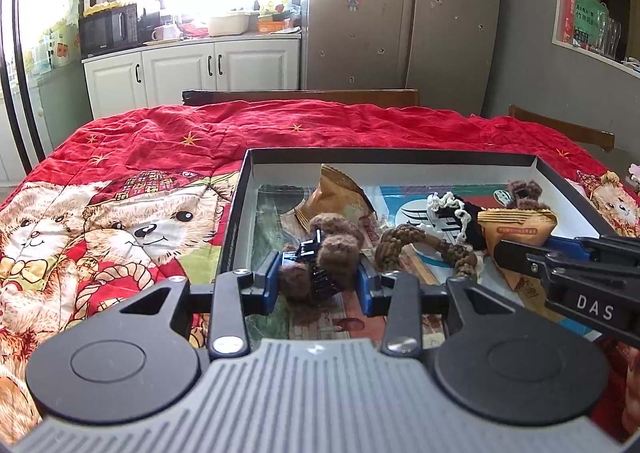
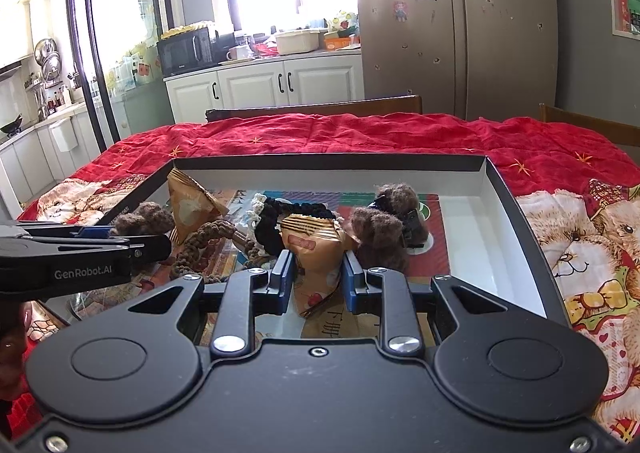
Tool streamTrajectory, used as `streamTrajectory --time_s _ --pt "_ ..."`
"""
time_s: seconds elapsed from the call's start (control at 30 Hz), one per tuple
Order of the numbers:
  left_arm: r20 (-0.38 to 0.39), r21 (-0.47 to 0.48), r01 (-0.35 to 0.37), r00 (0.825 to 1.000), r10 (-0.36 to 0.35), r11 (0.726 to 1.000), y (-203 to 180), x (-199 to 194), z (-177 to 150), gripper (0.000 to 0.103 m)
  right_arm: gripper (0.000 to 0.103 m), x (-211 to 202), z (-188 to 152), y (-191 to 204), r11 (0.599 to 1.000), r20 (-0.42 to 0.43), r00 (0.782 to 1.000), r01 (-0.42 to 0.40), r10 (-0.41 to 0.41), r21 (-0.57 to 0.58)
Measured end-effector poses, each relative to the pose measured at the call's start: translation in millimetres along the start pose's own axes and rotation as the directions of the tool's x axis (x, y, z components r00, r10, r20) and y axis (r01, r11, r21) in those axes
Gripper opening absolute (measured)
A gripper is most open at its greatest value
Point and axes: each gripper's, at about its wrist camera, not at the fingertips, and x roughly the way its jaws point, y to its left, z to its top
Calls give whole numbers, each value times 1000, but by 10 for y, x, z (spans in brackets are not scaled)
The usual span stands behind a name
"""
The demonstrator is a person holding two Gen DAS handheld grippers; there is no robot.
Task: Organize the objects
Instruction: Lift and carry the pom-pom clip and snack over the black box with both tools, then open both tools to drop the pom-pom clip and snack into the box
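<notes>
A black box lid (image 1: 248, 173) (image 2: 504, 189) lies on the red bear quilt and holds the objects. My left gripper (image 1: 318, 279) is shut on a brown fuzzy hair claw (image 1: 328, 253) at the lid's near left. My right gripper (image 2: 318, 277) is shut on an orange snack packet (image 2: 316, 249), also seen in the left wrist view (image 1: 516, 229). A second orange packet (image 1: 336, 193) (image 2: 188, 205), a brown braided band (image 1: 404, 243) (image 2: 200, 241), a black-and-white crocheted band (image 1: 452, 209) (image 2: 288, 213) and another brown fuzzy claw (image 2: 388, 213) (image 1: 524, 191) lie in the lid.
The red quilt (image 1: 160, 157) (image 2: 560, 181) covers the table around the lid. Wooden chair backs (image 1: 300, 95) stand behind the table. A fridge and kitchen cabinets are beyond.
</notes>
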Motion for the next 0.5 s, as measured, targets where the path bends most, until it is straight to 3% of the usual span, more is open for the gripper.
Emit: streamTrajectory --time_s 0.5 --pt "-5 7 -10 1000 10 1000 -15 21 -23 45 24 1 -4 -1 1000 -2 1000 -2 2 0"
